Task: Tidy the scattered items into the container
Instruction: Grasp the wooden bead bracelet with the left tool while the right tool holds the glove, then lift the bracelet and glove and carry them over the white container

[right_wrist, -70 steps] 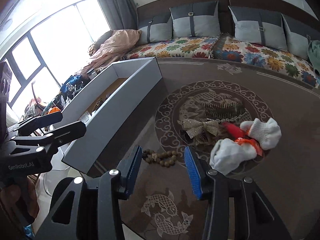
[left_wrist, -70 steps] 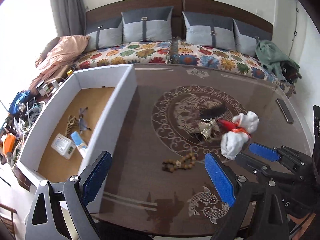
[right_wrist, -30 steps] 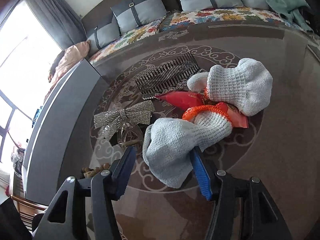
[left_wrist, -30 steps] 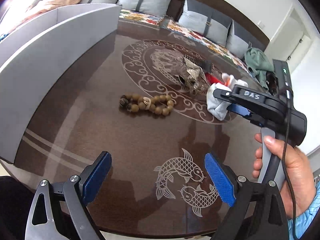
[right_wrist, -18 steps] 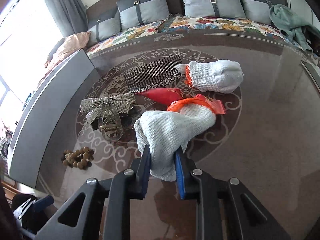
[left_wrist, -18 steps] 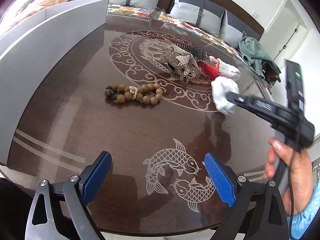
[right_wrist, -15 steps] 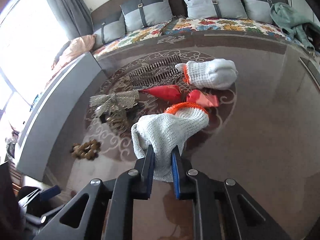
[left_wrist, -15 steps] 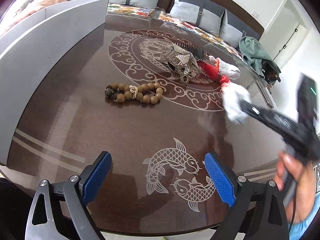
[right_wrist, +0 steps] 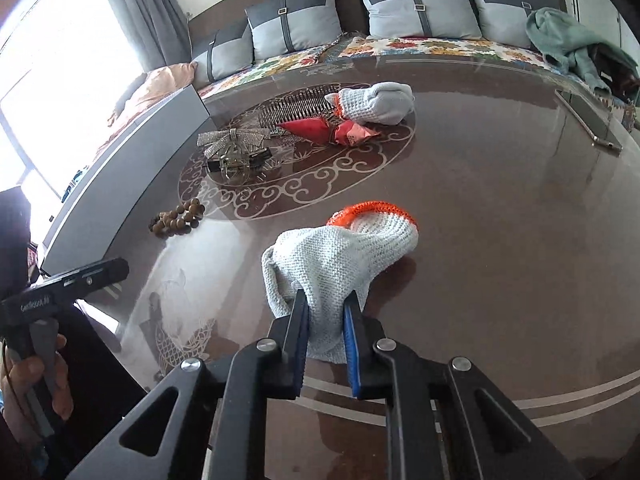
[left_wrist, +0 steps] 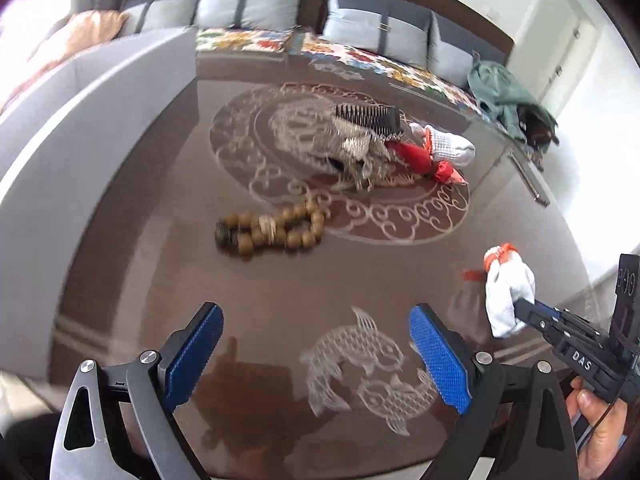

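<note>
A: While the grey container (right_wrist: 132,168) runs along the left edge of the right wrist view, what lies beside it?

B: A wooden bead bracelet (right_wrist: 177,217) at middle left; a second knitted glove (right_wrist: 376,103) at upper centre.

A: And the grippers?

B: The left gripper (left_wrist: 316,356), bottom of its own view, is spread wide, holding nothing. The right gripper (right_wrist: 325,312), lower centre, pinches an orange-cuffed white knitted glove (right_wrist: 344,256) above the table (right_wrist: 500,208).

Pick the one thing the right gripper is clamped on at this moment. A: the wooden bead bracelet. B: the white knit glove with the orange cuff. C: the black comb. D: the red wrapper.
B: the right gripper is shut on the white knit glove with the orange cuff, while the bead bracelet, comb and red wrapper lie on the table.
</note>
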